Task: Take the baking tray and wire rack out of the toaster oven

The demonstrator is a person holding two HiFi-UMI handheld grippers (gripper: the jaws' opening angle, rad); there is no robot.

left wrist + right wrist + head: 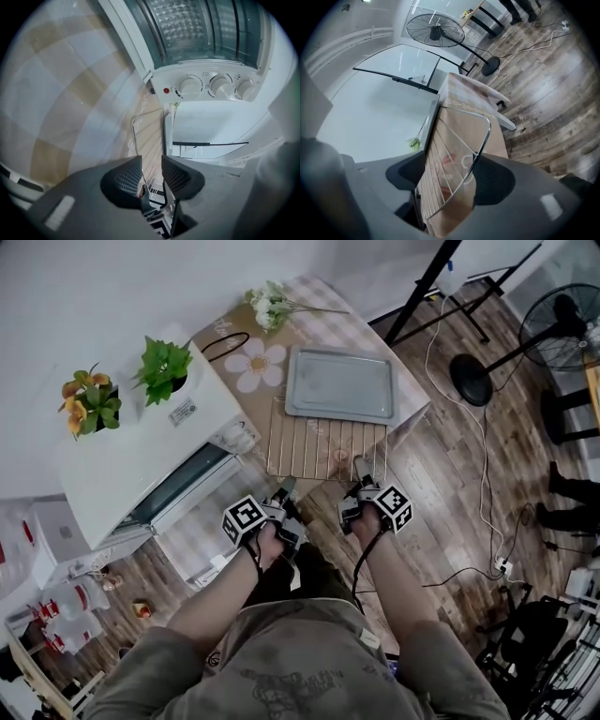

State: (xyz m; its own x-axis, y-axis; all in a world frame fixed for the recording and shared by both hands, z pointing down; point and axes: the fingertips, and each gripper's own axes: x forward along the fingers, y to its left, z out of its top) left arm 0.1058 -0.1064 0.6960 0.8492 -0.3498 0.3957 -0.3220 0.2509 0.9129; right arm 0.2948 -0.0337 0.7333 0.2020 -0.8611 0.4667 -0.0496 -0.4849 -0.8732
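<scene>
Head view looks down on both my grippers at the near edge of the table [197, 531]. Both are at the wire rack [323, 448], which lies flat on the cloth outside the toaster oven [141, 460]. The baking tray [340, 383] lies on the table directly beyond the rack, and their edges meet. My right gripper [453, 159] is wide open. Its own view shows the rack's rounded corner standing between the jaws, with neither pad pressing on it. My left gripper [151, 161] has its jaws only a little apart. The rack's rim wire runs through the gap close against one pad, and the other pad is clear of it. Two potted plants [164, 367] sit on top of the oven.
</scene>
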